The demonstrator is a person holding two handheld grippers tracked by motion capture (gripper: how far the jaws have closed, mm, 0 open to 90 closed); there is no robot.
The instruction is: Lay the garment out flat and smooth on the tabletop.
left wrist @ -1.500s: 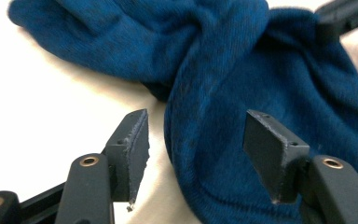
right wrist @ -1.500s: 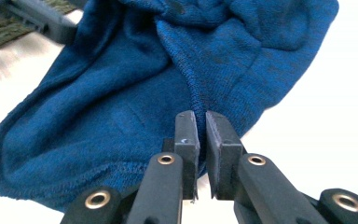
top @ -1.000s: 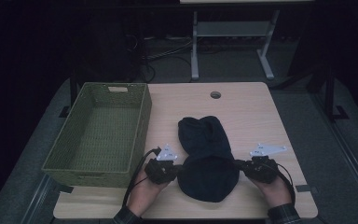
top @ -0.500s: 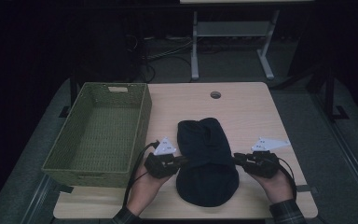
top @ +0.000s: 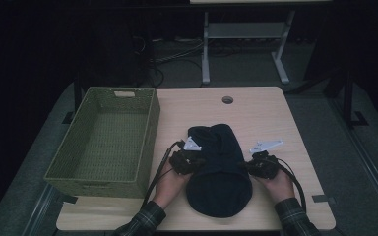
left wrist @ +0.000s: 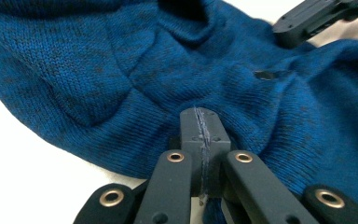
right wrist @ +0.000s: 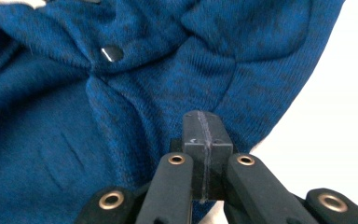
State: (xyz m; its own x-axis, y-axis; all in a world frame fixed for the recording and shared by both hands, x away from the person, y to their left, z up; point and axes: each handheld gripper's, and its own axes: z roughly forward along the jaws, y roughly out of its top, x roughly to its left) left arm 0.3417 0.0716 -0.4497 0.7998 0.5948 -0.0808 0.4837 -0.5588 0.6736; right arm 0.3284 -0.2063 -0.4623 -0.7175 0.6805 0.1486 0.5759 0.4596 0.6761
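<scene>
A dark blue knit garment (top: 219,167) lies bunched in the near middle of the wooden table (top: 256,113). My left gripper (top: 197,162) is at its left edge and my right gripper (top: 248,167) at its right edge. In the left gripper view the jaws (left wrist: 200,126) have just closed, pinching a fold of the knit (left wrist: 144,70); a dark button (left wrist: 264,74) shows beyond, and the right gripper (left wrist: 317,18) is at top right. In the right gripper view the jaws (right wrist: 203,128) have likewise just closed on the knit (right wrist: 74,140), near a button (right wrist: 111,52).
An empty green woven basket (top: 98,187) stands at the table's left side. A round cable hole (top: 227,100) sits near the far edge. A metal table frame (top: 205,49) stands on the floor behind. Cables trail from both grippers toward the near edge.
Both hands have slid away from the near edge along the garment's sides, and the garment now lies longer and narrower between them.
</scene>
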